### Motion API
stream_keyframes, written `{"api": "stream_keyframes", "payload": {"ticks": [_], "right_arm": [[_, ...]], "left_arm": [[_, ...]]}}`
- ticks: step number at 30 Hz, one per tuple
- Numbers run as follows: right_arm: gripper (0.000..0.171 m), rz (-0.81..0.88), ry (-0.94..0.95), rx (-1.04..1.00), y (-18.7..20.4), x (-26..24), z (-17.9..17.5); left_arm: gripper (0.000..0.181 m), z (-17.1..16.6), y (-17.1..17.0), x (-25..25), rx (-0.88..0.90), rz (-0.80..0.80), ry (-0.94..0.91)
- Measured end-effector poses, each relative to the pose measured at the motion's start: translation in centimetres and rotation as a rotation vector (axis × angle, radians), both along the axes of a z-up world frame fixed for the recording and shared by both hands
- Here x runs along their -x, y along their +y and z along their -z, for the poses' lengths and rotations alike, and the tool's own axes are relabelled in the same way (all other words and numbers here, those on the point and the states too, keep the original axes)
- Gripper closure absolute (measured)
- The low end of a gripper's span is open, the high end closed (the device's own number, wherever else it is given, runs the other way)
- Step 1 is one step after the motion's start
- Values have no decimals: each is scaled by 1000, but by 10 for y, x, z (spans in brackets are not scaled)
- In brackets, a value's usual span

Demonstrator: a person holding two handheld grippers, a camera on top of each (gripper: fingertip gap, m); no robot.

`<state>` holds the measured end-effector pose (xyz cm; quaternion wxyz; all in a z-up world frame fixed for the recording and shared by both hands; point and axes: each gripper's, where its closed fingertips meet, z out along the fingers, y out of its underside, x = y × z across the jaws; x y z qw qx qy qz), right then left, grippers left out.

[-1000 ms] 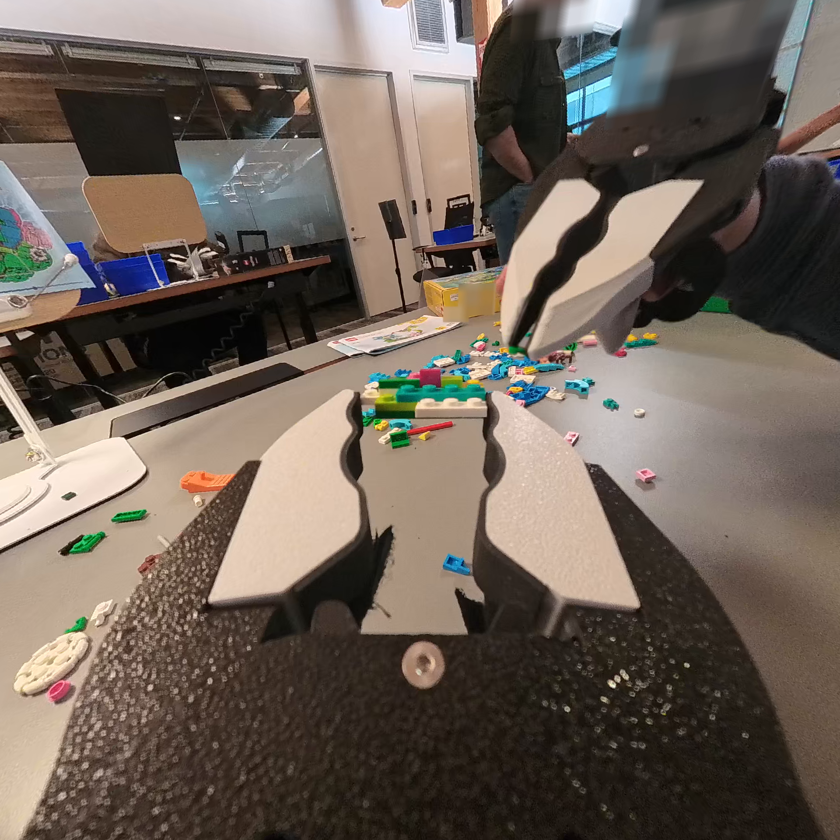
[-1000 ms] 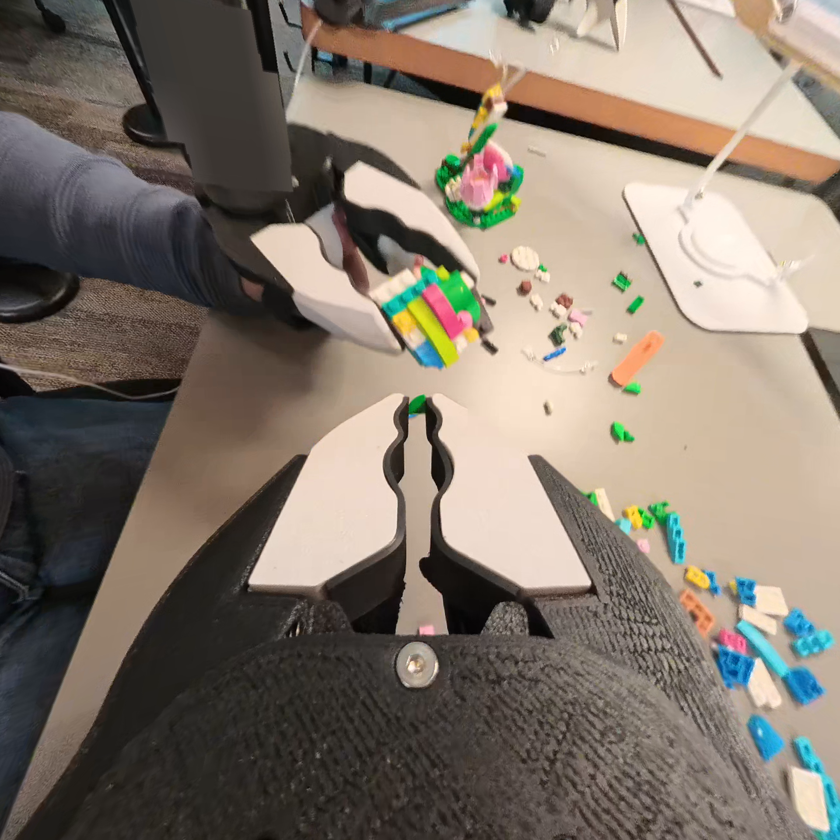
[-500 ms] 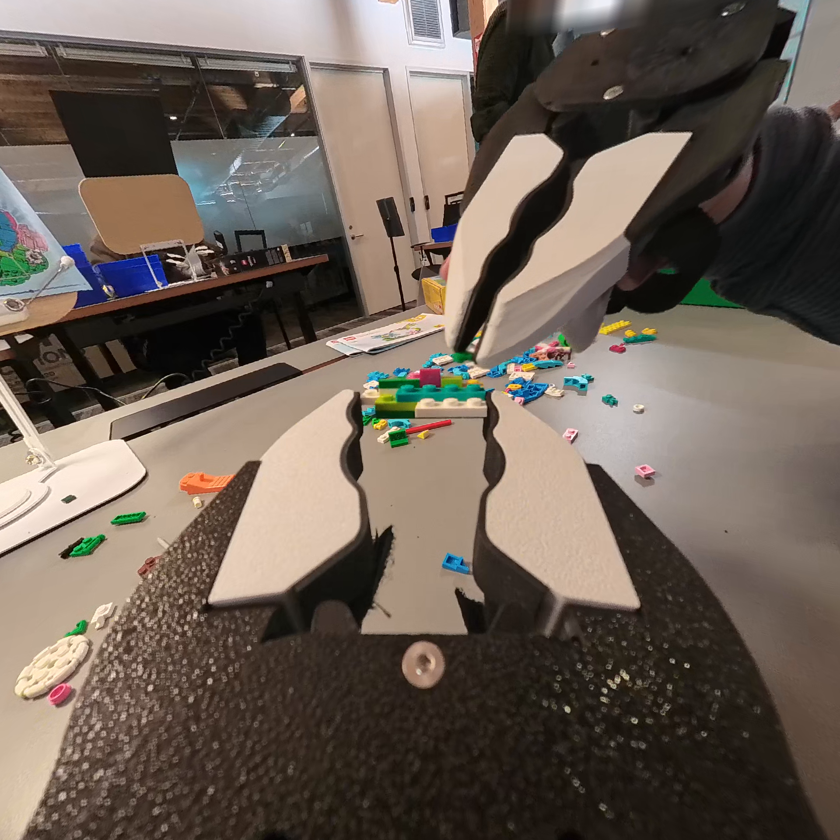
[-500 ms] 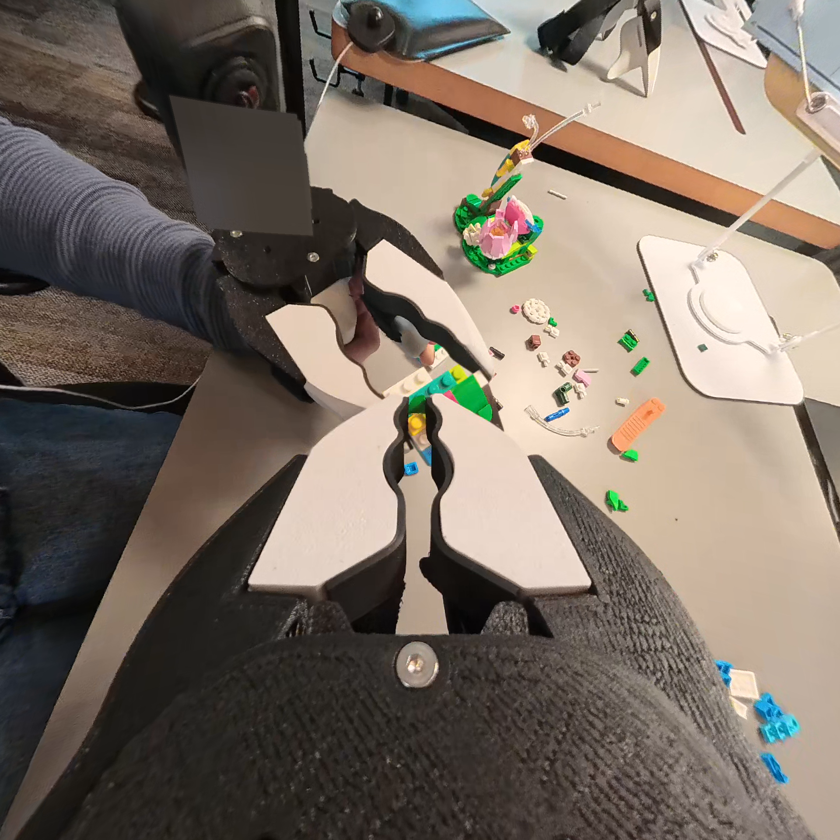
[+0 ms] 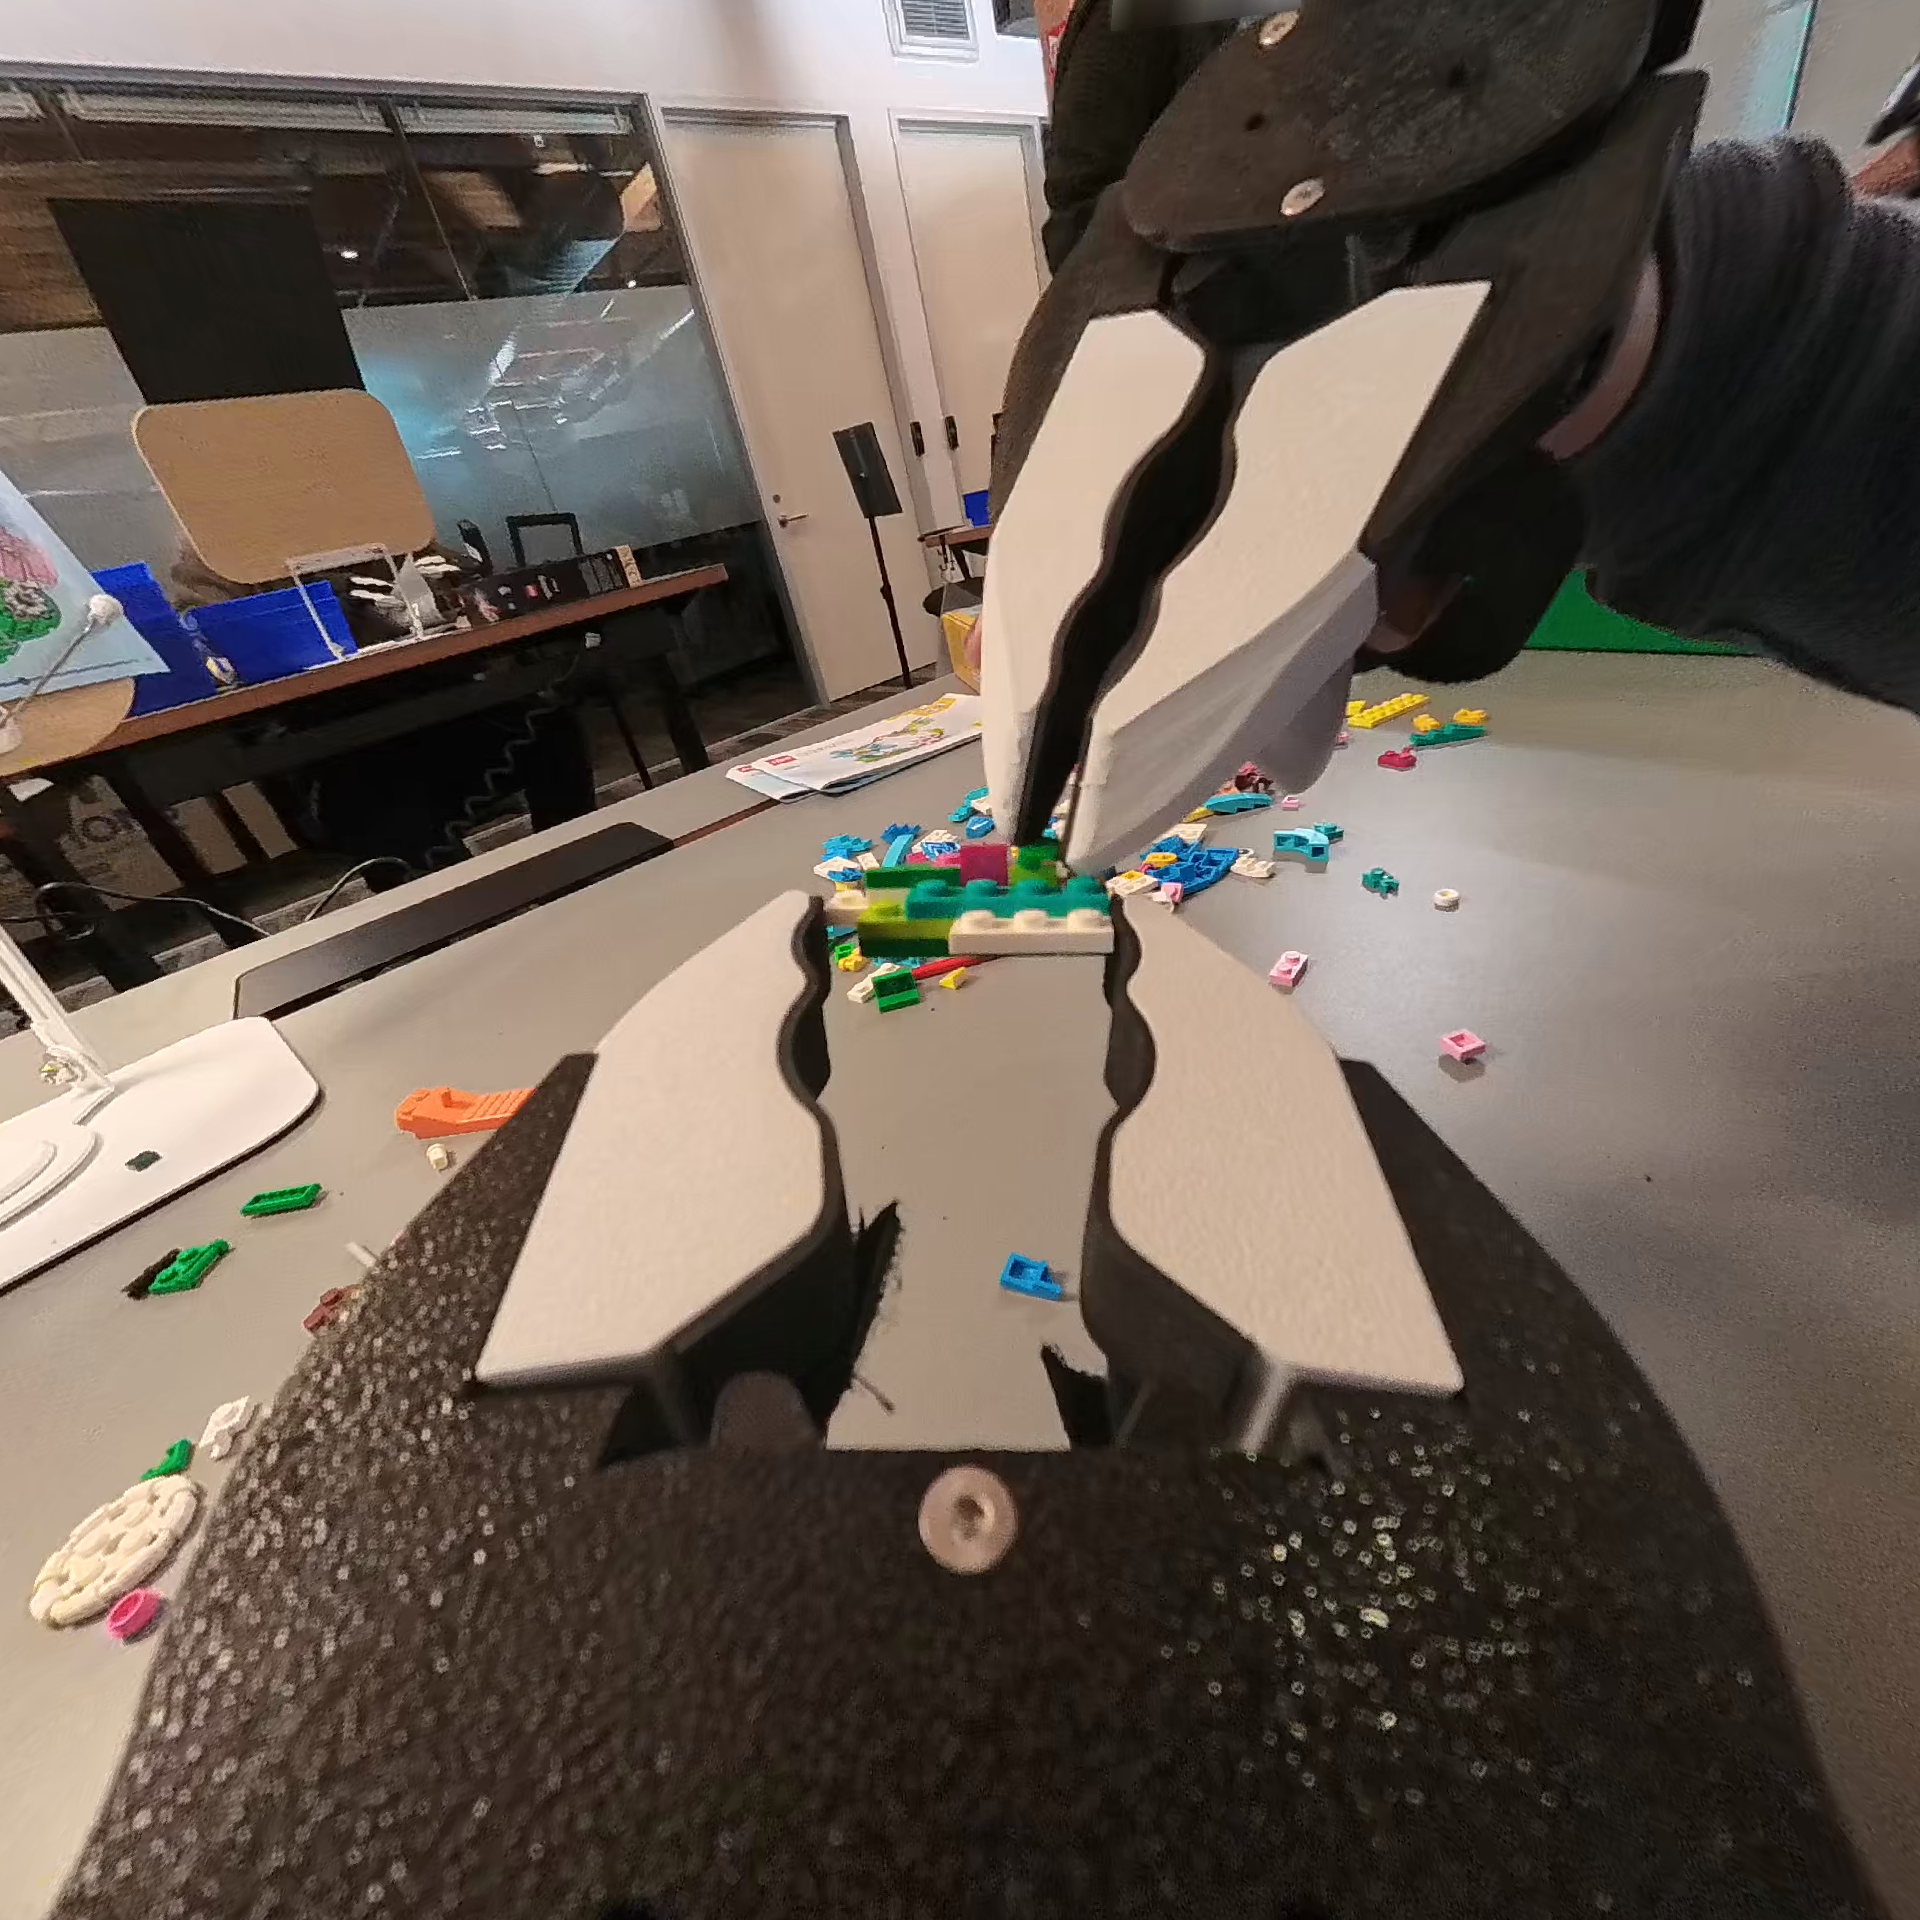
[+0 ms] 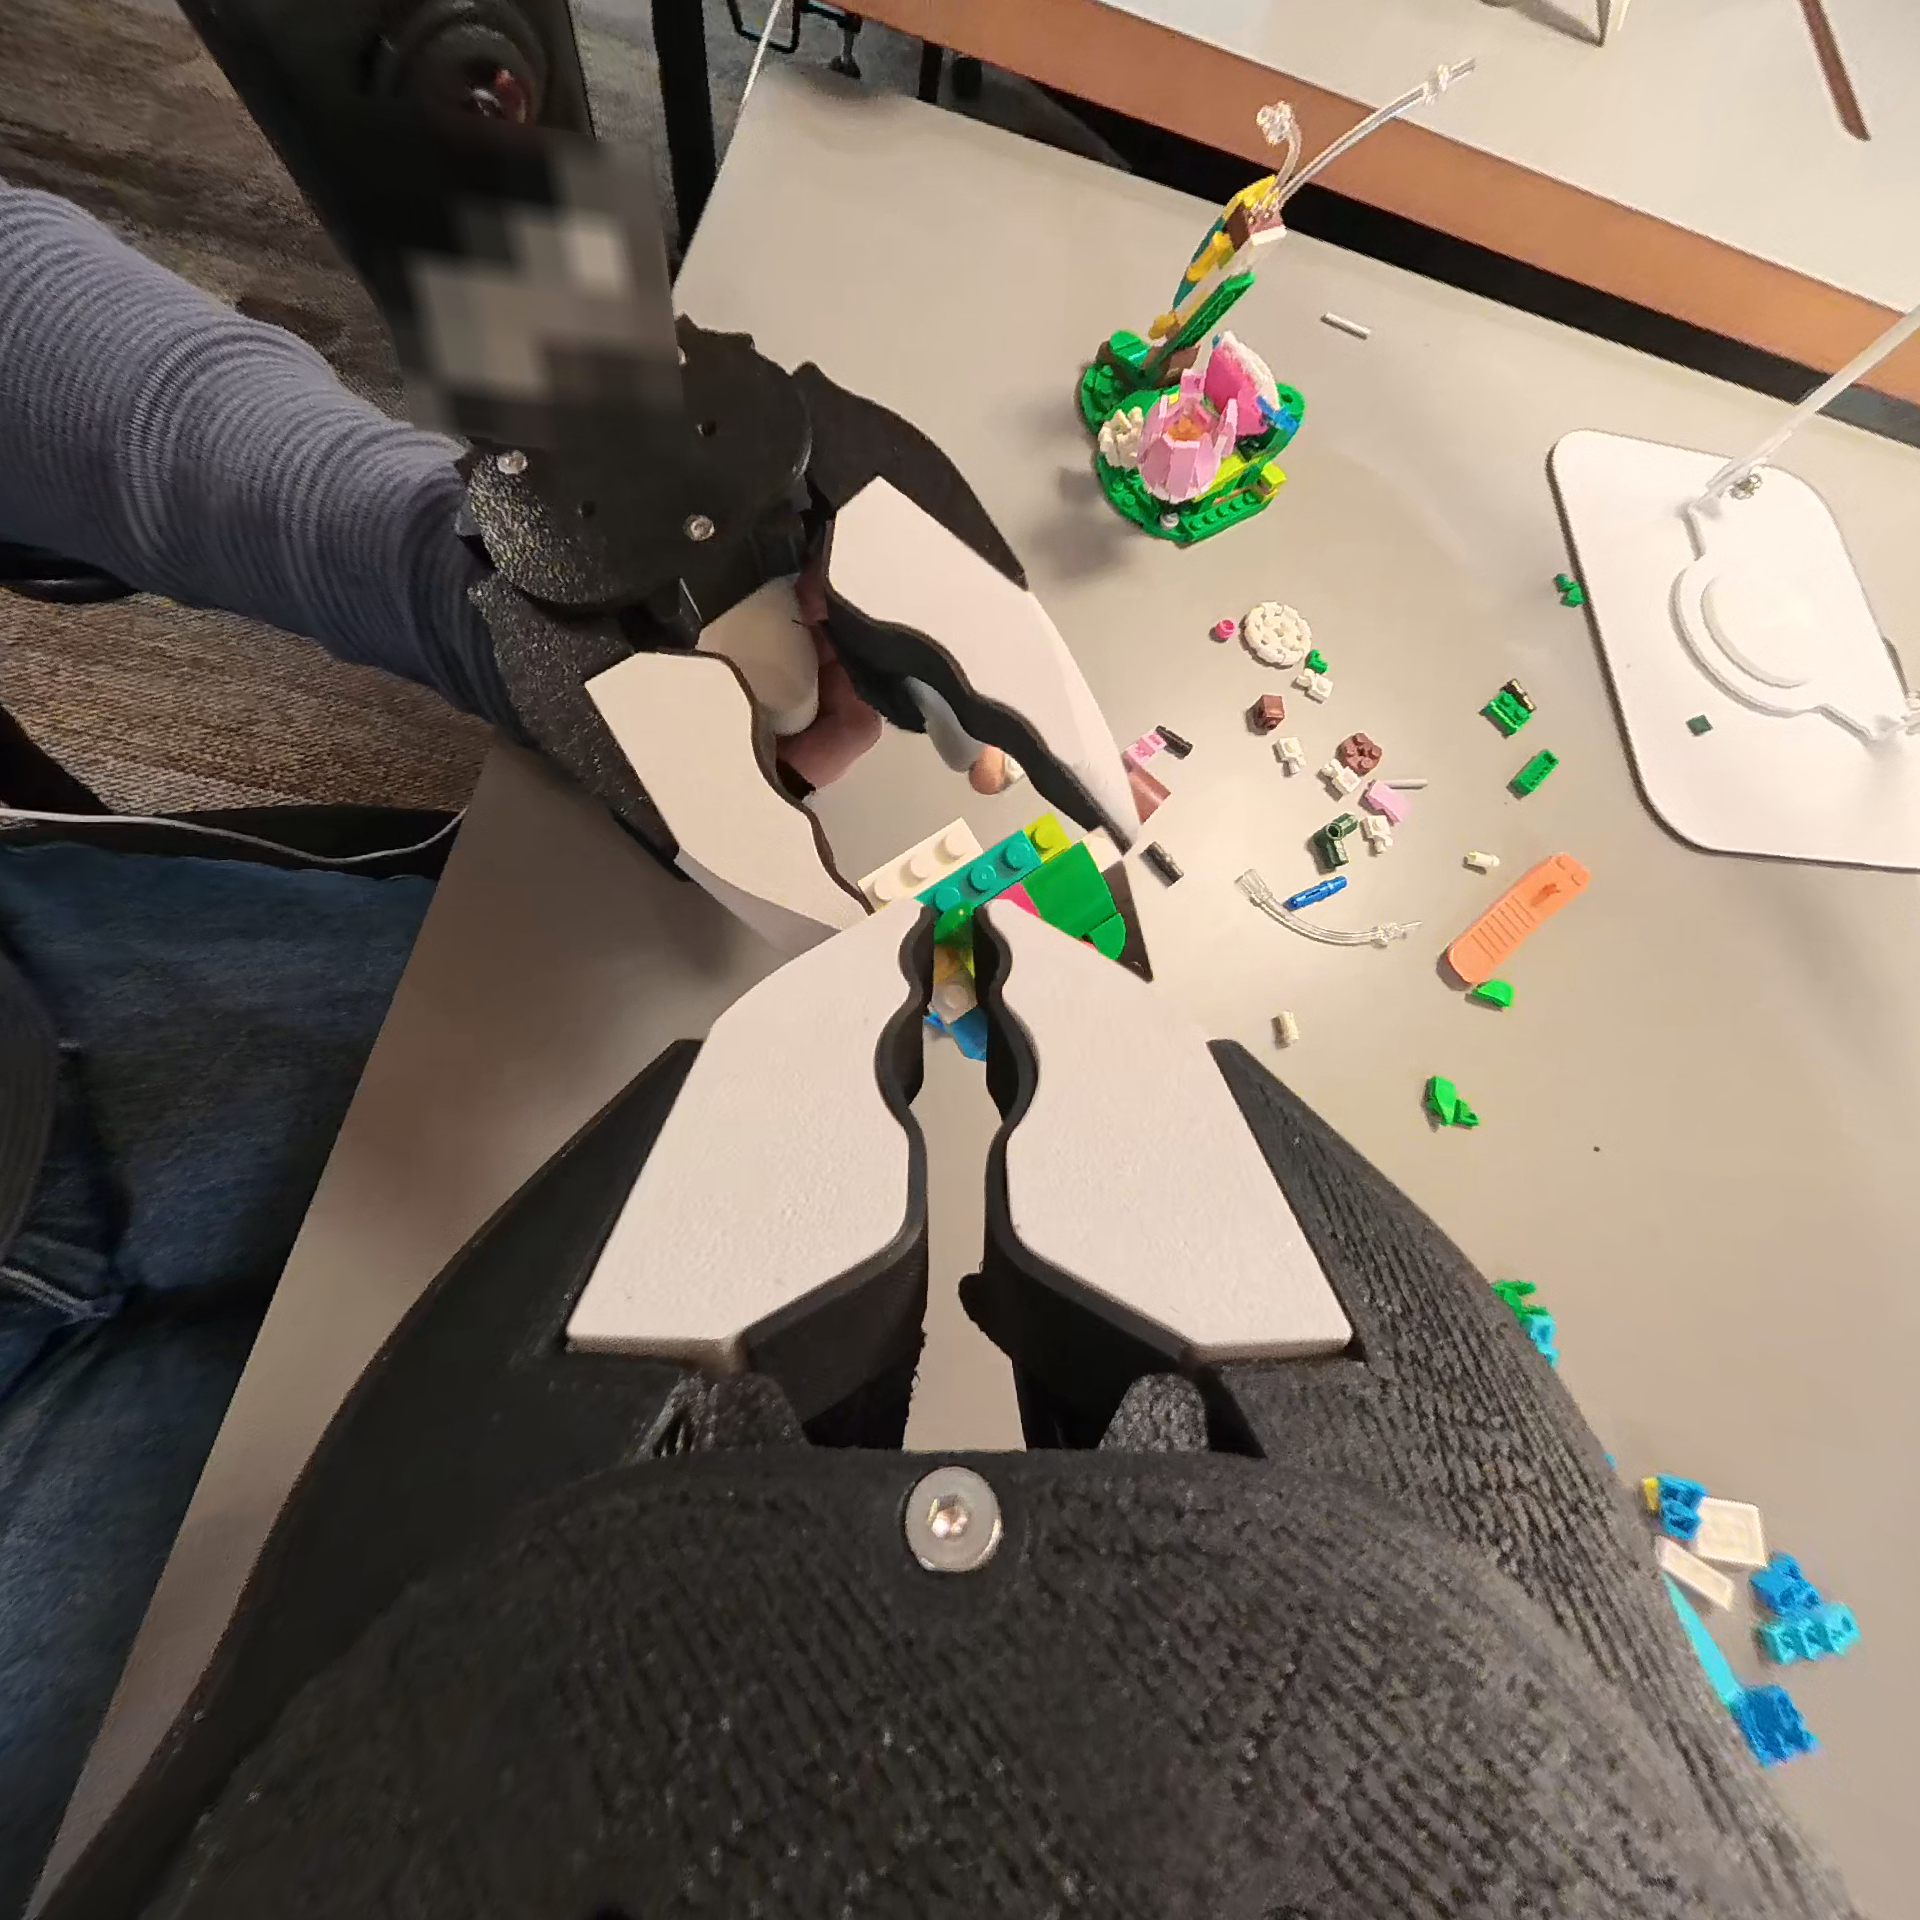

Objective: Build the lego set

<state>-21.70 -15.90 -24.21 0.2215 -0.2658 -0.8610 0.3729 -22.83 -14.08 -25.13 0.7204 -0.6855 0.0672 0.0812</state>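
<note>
Since a second ago: right gripper (image 5: 1049, 842) swung in from over the loose bricks and dropped, tips now touching the top of the brick stack (image 5: 982, 914); seen from the right wrist view, own tips (image 6: 951, 920) went from well short of the stack to right over it, covering its near half. Left gripper (image 5: 966, 925) unmoved throughout, jaws the same width apart, clamped on the stack's two ends and holding it level above the grey table (image 5: 1558, 1039).

Right gripper nearly closed, only a thin slit between the fingers, with a small green piece (image 5: 1036, 858) pinched at the tips and pressed against the stack's top.

Around them, largest first: white lamp base (image 6: 1756, 644) at the table's far side; finished flower model (image 6: 1190, 436) on its green plate, well apart from the work; instruction booklet (image 5: 862, 743) behind the stack; heap of blue, white and pink loose bricks (image 5: 1195, 862) just behind the stack; orange brick separator (image 6: 1517, 920) near the lamp base; white round plate (image 6: 1276, 634); a curved clear tube (image 6: 1314, 914); a lone blue brick (image 5: 1029, 1275) on the table under the left gripper.

Nothing between the two grippers but the stack itself.
</note>
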Motion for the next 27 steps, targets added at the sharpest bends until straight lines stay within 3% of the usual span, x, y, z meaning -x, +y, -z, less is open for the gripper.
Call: {"api": "stream_keyframes", "payload": {"ticks": [17,27], "right_arm": [[166,9,-65,-65,-3,-2,3],[166,37,-119,-75,1,-4,14]], "left_arm": [[130,2,1,-2,15,-8,26],[130,15,6,-3,110,-25,61]]}}
